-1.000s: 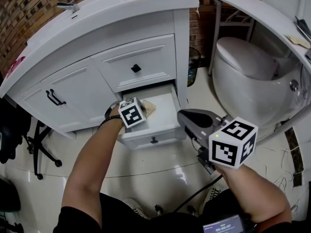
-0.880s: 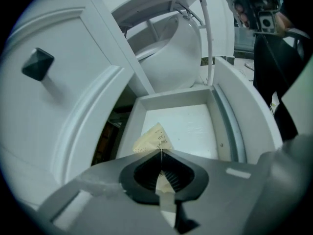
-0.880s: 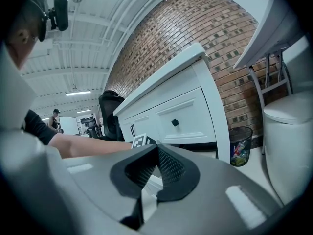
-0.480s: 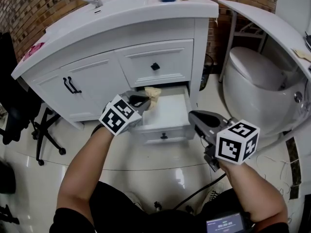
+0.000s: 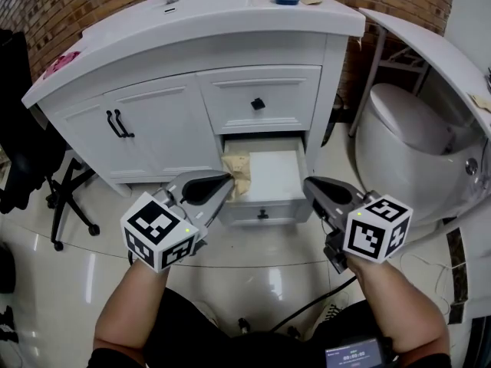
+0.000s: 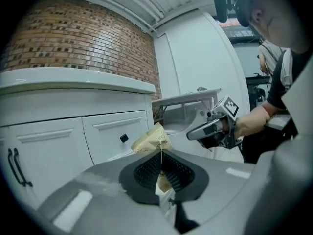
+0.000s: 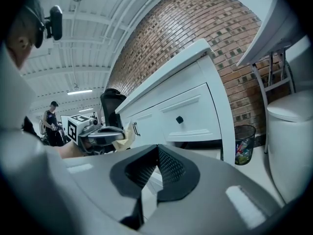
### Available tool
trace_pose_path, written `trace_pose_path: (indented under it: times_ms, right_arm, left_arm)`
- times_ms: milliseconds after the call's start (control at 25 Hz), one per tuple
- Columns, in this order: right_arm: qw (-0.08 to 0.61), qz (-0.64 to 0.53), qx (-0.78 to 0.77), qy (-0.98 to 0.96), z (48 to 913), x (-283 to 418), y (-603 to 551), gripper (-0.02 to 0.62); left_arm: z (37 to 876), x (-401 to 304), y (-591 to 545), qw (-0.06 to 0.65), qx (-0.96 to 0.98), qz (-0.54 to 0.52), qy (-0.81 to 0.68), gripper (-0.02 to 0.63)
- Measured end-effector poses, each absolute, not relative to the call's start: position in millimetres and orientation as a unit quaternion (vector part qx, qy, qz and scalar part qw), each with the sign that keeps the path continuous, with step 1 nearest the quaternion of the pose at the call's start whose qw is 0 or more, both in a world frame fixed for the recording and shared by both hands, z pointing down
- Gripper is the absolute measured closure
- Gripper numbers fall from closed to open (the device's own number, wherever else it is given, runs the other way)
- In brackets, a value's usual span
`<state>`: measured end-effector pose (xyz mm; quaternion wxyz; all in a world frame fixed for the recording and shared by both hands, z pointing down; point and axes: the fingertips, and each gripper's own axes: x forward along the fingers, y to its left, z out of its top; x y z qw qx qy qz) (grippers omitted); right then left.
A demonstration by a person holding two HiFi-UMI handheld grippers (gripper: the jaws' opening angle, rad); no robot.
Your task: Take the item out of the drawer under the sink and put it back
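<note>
- The left gripper point(image 5: 221, 182) was clenched on a tan paper packet point(image 5: 240, 174), which it held over the left front corner of the open drawer point(image 5: 265, 205).
- The right gripper point(image 5: 313, 185) hung just beside the drawer's right front corner, jaws pressed together on nothing.

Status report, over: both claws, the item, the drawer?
Left claw shut on paper packet. Right claw shut, empty. Packet at open drawer left edge. Nothing blocks it.
</note>
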<state>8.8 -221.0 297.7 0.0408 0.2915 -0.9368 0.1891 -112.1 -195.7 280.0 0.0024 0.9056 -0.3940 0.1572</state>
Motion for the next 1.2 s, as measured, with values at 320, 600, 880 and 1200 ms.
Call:
trace_pose_path:
  times_ms: [320,600,880,1200]
  right_arm:
    - [0.051,0.187,0.295,-0.936,303.4,8.1,-221.6,0.592]
    - [0.054,0.187,0.293,-0.936,304.5,5.8,-221.4,0.592]
    - [0.059,0.189,0.294,-0.935,307.5,5.9,-221.4,0.592]
    - [0.058,0.188,0.293,-0.936,306.4,5.9,-221.1,0.592]
  left_arm:
    - [313.5,-110.6,-171.6,0.071,0.91,0.118,-0.391,0.597]
    - [314.7,-121.2,-172.3,0.081,0.907,0.106,-0.399,0.598]
    - [314.0,-114.9,-169.6,0.068,0.91,0.107,-0.395,0.597]
    - [316.5,-114.3,-170.4,0.038,0.907,0.133,-0.399,0.597]
